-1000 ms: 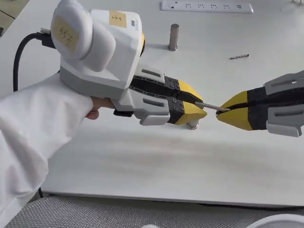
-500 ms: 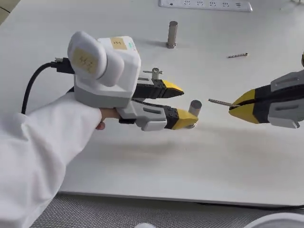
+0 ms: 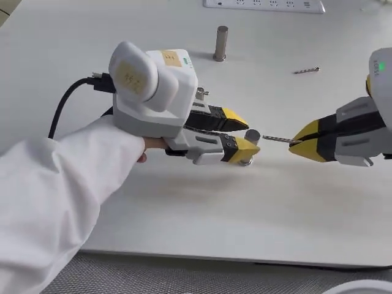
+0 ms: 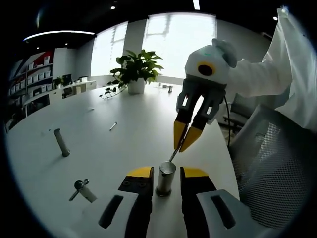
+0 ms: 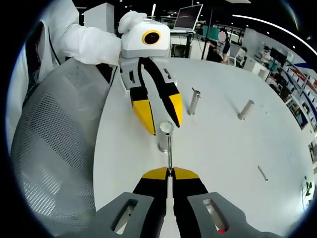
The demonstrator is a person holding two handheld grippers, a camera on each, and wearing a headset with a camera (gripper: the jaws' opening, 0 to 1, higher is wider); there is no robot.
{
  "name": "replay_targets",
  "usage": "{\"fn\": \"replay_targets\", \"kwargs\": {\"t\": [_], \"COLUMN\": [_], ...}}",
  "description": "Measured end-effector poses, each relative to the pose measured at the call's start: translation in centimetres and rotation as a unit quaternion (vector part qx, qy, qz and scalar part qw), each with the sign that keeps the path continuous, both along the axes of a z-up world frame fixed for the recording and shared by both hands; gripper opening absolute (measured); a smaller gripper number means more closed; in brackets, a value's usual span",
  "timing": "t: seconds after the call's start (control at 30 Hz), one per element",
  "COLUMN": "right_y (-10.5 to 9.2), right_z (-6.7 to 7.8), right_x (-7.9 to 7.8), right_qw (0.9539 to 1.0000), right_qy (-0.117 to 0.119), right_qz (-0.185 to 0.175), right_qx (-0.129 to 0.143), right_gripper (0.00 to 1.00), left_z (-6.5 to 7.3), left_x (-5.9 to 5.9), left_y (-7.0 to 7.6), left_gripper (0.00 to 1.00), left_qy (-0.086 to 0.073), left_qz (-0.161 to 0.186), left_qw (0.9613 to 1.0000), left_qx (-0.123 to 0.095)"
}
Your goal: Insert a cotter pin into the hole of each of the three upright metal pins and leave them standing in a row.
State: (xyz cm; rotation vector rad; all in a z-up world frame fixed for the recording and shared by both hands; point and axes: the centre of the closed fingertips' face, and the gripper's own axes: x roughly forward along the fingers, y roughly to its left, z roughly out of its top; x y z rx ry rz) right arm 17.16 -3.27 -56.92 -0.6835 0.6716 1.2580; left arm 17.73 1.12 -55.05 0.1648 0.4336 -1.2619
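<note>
A short metal pin [image 3: 252,136] stands upright near the table's front, and my left gripper [image 3: 246,133] is shut on it, one jaw against each side. The left gripper view has the same pin [image 4: 166,177] between the jaws of my left gripper [image 4: 167,173]. My right gripper [image 3: 295,139] is shut on a cotter pin [image 3: 278,139] that points at the pin's top, its tip just short of it. The right gripper view looks along that cotter pin [image 5: 169,148] from my right gripper [image 5: 169,172]. A second metal pin [image 3: 200,93] has a cotter pin through it. A third, bare pin [image 3: 220,43] stands farther back.
A loose cotter pin [image 3: 306,70] lies at the back right of the white table [image 3: 184,208]. A power strip [image 3: 263,6] runs along the far edge. A black cable [image 3: 67,104] trails from the left gripper. A mesh chair [image 5: 54,163] sits by the table's near edge.
Half a second ago my left gripper was open beside the pin; its jaws have now closed onto it. My right gripper has brought the cotter pin left, up to the pin's top.
</note>
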Motion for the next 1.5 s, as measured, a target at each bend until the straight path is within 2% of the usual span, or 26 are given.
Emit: {"fn": "replay_targets", "kwargs": {"t": [0.13, 0.23, 0.47, 0.67, 0.93, 1.2, 1.3, 1.43, 1.5], "right_y": [0.2, 0.4, 0.4, 0.9, 2.5, 4.0, 4.4, 4.2, 3.7], "right_z": [0.0, 0.0, 0.0, 0.3, -0.5, -0.6, -0.4, 0.0, 0.2], "right_x": [0.0, -0.1, 0.0, 0.1, 0.3, 0.5, 0.4, 0.5, 0.5], "right_qw": [1.0000, 0.9999, 0.9993, 0.9984, 0.9978, 0.9954, 0.9952, 0.9952, 0.9958], "right_qy": [-0.001, -0.004, -0.016, -0.027, -0.029, -0.046, -0.048, -0.053, -0.046], "right_qz": [0.006, 0.013, 0.035, 0.049, 0.058, 0.084, 0.084, 0.080, 0.076], "right_qx": [0.001, 0.001, -0.002, 0.008, 0.013, 0.007, 0.015, 0.019, 0.020], "right_gripper": [0.00, 0.00, 0.00, 0.00, 0.00, 0.00, 0.00, 0.12, 0.10], "left_z": [-0.3, -0.4, -0.4, -0.4, -0.5, -0.5, -0.5, -0.5, -0.6], "left_x": [-0.2, -0.1, -0.3, -0.3, -0.4, -0.4, -0.4, -0.5, -0.5], "left_y": [-0.3, -0.1, -0.1, -0.2, -0.3, -0.3, -0.3, -0.3, -0.3], "left_gripper": [0.14, 0.12, 0.12, 0.12, 0.12, 0.12, 0.12, 0.12, 0.12], "left_qy": [0.007, -0.004, -0.009, -0.010, -0.011, -0.011, -0.012, -0.011, -0.011], "left_qz": [-0.014, -0.021, -0.035, -0.040, -0.040, -0.043, -0.044, -0.043, -0.043], "left_qw": [0.9998, 0.9996, 0.9989, 0.9986, 0.9985, 0.9983, 0.9982, 0.9982, 0.9981], "left_qx": [0.010, 0.021, 0.029, 0.032, 0.036, 0.038, 0.040, 0.041, 0.042]}}
